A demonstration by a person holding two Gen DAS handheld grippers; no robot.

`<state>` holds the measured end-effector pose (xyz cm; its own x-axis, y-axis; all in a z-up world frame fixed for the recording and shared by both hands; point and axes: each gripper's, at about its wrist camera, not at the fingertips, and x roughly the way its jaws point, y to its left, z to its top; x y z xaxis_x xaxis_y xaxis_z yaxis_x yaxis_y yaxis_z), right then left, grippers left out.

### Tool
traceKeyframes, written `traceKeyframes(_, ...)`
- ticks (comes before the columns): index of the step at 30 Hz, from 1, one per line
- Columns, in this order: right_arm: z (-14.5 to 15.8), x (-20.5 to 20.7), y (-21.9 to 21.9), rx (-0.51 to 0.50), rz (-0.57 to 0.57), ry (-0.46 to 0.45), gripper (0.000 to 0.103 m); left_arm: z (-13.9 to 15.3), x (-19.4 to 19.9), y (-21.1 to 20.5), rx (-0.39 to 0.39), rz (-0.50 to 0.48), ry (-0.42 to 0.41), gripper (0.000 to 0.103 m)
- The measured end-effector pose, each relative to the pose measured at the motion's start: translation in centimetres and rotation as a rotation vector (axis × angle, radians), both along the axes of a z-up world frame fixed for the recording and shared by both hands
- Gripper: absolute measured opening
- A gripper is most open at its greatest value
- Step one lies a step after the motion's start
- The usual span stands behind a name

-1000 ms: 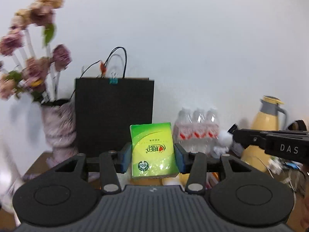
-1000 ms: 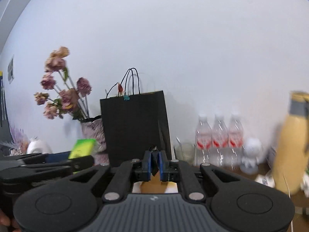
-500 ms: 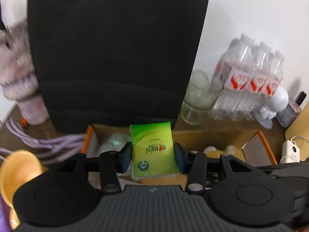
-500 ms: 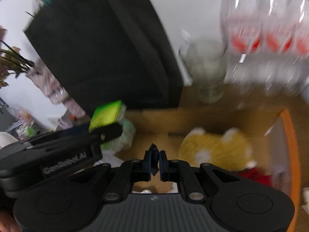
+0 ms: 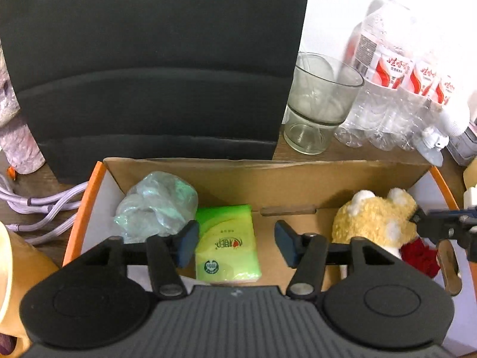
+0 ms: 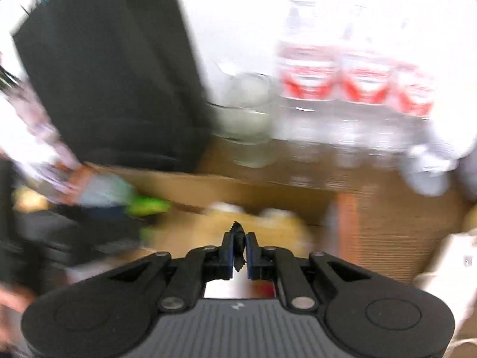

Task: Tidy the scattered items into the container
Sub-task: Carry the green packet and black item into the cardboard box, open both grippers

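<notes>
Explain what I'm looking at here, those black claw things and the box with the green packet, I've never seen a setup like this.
These are two handheld claws, one in each of a person's hands, each with a camera looking along its fingers. The left claw is opening: the green tissue packet sits between its pads, the right pad clearly off it, inside the cardboard box. Also in the box are a crumpled plastic bag and a yellow plush toy. The right claw, in its own blurred view, is shut on a small dark object I cannot identify. Behind the box stand a black paper bag, a glass cup and water bottles.
</notes>
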<state>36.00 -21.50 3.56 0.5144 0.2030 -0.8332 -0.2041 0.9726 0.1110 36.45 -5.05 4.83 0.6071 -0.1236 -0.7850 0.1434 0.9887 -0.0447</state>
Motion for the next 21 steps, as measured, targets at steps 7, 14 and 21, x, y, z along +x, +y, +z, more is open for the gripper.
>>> traceKeyframes(7, -2.3, 0.1, -1.0, -0.044, -0.034, 0.11, 0.039, 1.6, -0.4, 0.9, -0.017, 0.01, 0.054, 0.075)
traceKeyframes(14, 2.7, -0.6, -2.5, 0.071, -0.079, 0.097, 0.058, 6.4, -2.0, 1.7, 0.05, 0.008, 0.124, 0.1)
traceKeyframes(21, 7.2, -4.1, -1.8, 0.015, -0.053, 0.1, 0.086, 9.3, -5.5, 2.9, 0.063, 0.011, 0.165, 0.103)
